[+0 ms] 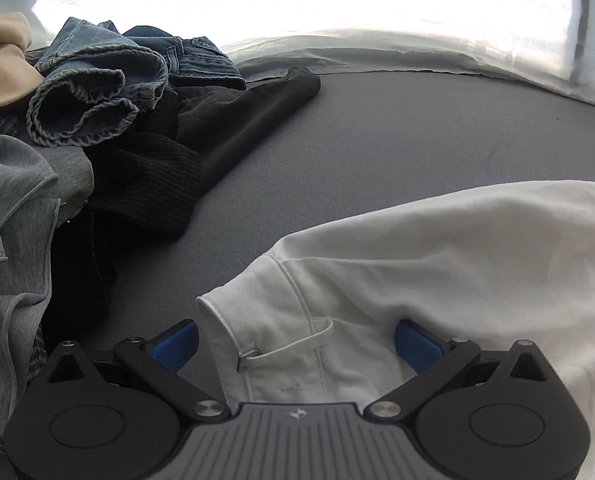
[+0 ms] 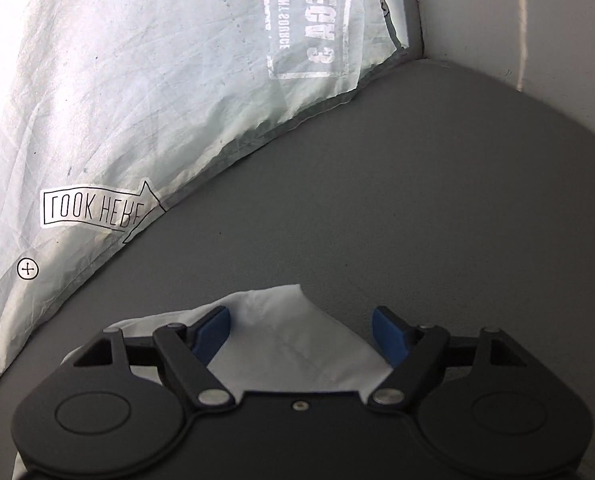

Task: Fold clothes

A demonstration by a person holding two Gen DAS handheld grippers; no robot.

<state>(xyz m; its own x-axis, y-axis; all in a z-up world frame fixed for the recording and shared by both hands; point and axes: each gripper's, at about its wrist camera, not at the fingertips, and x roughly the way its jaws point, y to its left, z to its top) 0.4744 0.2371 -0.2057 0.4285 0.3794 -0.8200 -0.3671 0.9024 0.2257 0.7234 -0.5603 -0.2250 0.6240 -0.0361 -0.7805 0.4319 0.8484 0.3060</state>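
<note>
Your left claw (image 1: 295,344) stood wide open over the white garment (image 1: 417,280), its blue fingers (image 1: 175,346) apart on either side of the cloth and pressing on nothing. Your right claw (image 2: 301,334) was likewise wide open, with a white corner (image 2: 273,332) of cloth lying between and beneath its fingers, unheld.

Progress, as judged from this moment: early. The white garment lay on the grey surface (image 1: 357,152) directly ahead of and below the left claw, spreading off to its right. It appeared laid out rather than folded; no finished fold could be confirmed, and much of it ran out of view. Whether the cloth under the right claw belonged to the same garment could not be told.

Remaining work: a heap of unfolded clothes sat ahead and to the left of the left claw, comprising blue jeans (image 1: 97,96), a black knit item (image 1: 157,176), a grey piece (image 1: 13,216) and a beige one (image 1: 1,64). All were crumpled and overlapping.

Condition of the garment: white, fairly stout woven cloth, with a stitched seam (image 1: 297,292) and a small strap with a metal ring (image 1: 249,354) lying between the left claw's fingers. Soft rumples ran across it on the right side.
</note>
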